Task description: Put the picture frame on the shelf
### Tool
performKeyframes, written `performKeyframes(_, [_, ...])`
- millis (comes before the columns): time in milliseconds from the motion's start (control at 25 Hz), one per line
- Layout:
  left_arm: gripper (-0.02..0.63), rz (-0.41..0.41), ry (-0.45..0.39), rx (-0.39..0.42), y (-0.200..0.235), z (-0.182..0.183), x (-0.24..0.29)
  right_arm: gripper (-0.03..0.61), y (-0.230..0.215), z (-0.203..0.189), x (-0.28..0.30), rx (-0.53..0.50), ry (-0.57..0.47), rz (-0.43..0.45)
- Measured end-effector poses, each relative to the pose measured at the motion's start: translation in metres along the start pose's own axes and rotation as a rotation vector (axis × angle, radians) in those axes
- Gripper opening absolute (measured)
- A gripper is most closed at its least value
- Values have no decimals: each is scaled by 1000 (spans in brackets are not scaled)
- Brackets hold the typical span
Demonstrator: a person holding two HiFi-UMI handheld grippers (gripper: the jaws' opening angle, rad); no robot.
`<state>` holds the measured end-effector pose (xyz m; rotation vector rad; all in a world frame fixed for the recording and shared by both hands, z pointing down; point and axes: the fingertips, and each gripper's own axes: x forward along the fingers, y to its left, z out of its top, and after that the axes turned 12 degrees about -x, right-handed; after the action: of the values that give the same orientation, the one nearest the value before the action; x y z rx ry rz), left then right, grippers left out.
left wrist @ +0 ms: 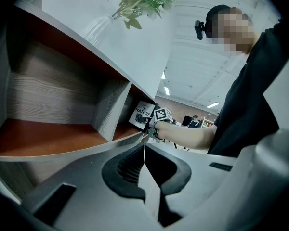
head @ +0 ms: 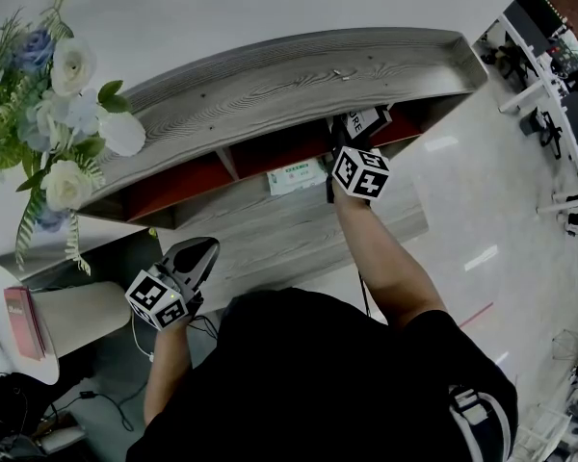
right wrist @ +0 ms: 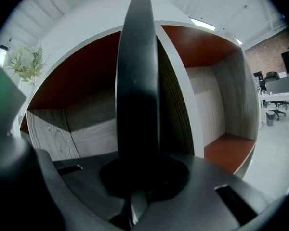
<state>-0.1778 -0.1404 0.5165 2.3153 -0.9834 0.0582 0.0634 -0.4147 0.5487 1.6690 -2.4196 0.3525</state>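
My right gripper (head: 352, 141) is shut on the picture frame (head: 368, 120), a black-edged frame with a white print, and holds it at the mouth of the shelf's (head: 270, 85) right-hand red compartment. In the right gripper view the frame (right wrist: 137, 90) stands edge-on between the jaws, in front of the divider between two compartments. From the left gripper view the frame (left wrist: 143, 113) shows its print, tilted at the compartment opening. My left gripper (head: 200, 255) hangs low in front of the shelf's left end, shut on nothing (left wrist: 144, 153).
White and blue flowers (head: 58, 94) stand at the shelf's left end. A green-and-white card (head: 297, 175) lies in the middle compartment. A round white table (head: 67, 320) with a pink book (head: 24, 320) is at lower left. Desks and chairs (head: 549, 94) stand far right.
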Motion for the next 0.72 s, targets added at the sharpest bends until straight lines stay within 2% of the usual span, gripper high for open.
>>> performKeyframes(720, [20, -2, 1, -6, 2, -2, -3, 23, 0, 2, 8, 15, -6, -2])
